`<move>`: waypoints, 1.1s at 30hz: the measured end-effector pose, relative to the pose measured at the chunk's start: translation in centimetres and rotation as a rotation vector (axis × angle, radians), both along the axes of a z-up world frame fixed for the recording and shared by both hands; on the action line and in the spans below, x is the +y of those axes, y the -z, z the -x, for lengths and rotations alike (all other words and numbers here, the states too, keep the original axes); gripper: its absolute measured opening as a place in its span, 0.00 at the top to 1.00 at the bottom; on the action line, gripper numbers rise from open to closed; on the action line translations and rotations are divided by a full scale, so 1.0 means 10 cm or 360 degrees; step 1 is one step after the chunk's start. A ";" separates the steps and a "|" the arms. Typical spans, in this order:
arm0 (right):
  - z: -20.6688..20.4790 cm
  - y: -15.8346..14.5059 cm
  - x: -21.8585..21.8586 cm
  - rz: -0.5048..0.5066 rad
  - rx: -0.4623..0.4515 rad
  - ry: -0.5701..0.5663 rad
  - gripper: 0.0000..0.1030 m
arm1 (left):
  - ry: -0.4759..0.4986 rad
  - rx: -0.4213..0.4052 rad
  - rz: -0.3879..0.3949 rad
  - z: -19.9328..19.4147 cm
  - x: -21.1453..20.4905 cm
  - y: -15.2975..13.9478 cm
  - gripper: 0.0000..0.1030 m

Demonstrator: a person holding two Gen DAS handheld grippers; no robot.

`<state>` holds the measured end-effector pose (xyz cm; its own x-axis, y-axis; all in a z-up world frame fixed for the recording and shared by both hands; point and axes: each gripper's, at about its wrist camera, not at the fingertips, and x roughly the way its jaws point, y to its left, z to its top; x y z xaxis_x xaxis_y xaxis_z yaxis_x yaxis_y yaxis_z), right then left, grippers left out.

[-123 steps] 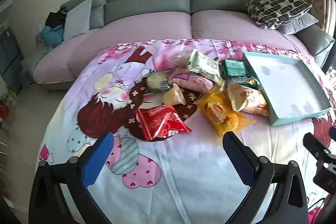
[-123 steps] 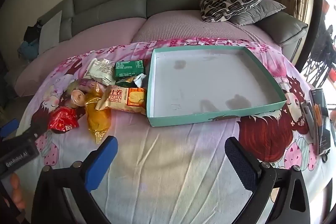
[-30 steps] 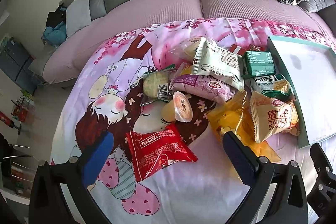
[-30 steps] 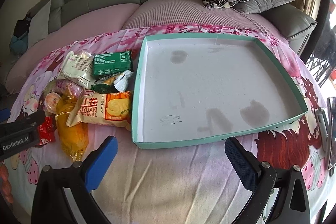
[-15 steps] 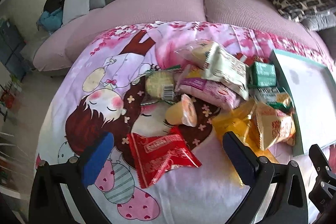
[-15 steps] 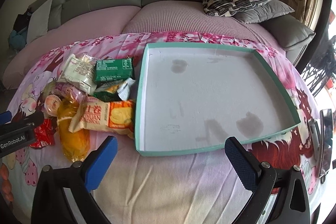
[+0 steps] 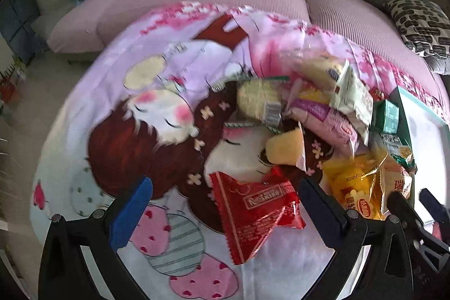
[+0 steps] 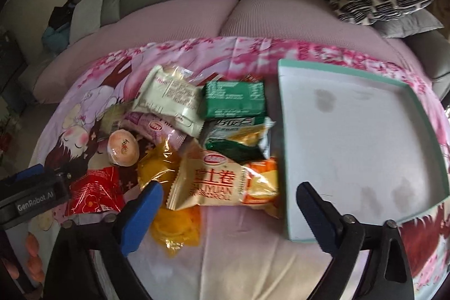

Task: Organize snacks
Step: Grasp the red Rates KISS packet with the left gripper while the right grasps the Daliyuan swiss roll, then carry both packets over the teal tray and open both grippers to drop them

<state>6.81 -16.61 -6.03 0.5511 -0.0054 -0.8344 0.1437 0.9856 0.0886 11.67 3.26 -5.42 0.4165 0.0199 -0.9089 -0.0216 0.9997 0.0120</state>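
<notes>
While its jaws stand released with nothing clamped, the left gripper (image 7: 225, 212) hovers over the red snack packet (image 7: 254, 211), which lies between the pads on the cartoon-print cloth (image 7: 157, 108). At one o'clock from that packet sit a jelly cup (image 7: 287, 149) and the heaped snacks. The right gripper (image 8: 227, 205), its jaws just narrowing yet gripping nothing, hangs over the near edge of a beige Swiss-roll packet (image 8: 222, 182) with a yellow bag (image 8: 166, 170) at its nine o'clock. At three o'clock lies the teal tray (image 8: 284, 137); a green packet (image 8: 234, 99) rests at twelve. Behind stands a sofa (image 8: 230, 7).
</notes>
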 end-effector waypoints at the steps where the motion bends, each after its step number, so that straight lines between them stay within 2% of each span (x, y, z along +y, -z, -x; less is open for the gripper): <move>1: -0.03 0.03 0.00 -0.0020 0.0016 -0.0003 0.15 | 0.0010 0.0022 0.0017 -0.02 -0.01 0.05 0.00; 5: -0.12 0.10 0.00 -0.0064 0.0035 -0.0023 0.17 | 0.0018 0.0151 0.0051 -0.08 -0.07 0.26 0.06; 8: -0.14 0.12 -0.02 -0.0075 0.0045 -0.0033 0.20 | 0.0009 0.0196 0.0070 -0.09 -0.09 0.34 0.09; 11: -0.18 0.13 -0.01 -0.0066 0.0041 -0.0046 0.20 | 0.0013 0.0208 0.0076 -0.09 -0.12 0.37 0.19; 13: -0.20 0.16 0.02 -0.0034 0.0044 -0.0072 0.20 | 0.0020 0.0226 0.0092 -0.11 -0.12 0.42 0.30; 15: -0.21 0.18 0.01 -0.0030 0.0049 -0.0075 0.20 | 0.0017 0.0227 0.0079 -0.12 -0.11 0.46 0.37; 19: -0.20 0.18 -0.01 -0.0028 0.0040 -0.0076 0.22 | -0.0005 0.0210 0.0064 -0.12 -0.10 0.46 0.46; 23: -0.19 0.17 -0.02 0.0004 0.0033 -0.0075 0.32 | -0.0016 0.0194 0.0069 -0.12 -0.09 0.46 0.46; 33: -0.13 0.05 -0.10 -0.0105 -0.0013 -0.0071 0.40 | -0.0022 0.0092 0.0069 -0.04 -0.07 0.18 0.47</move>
<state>8.14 -17.60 -6.49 0.5564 0.0746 -0.8275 0.0985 0.9830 0.1548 12.10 2.59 -7.25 0.3632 -0.0144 -0.9316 -0.0358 0.9989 -0.0294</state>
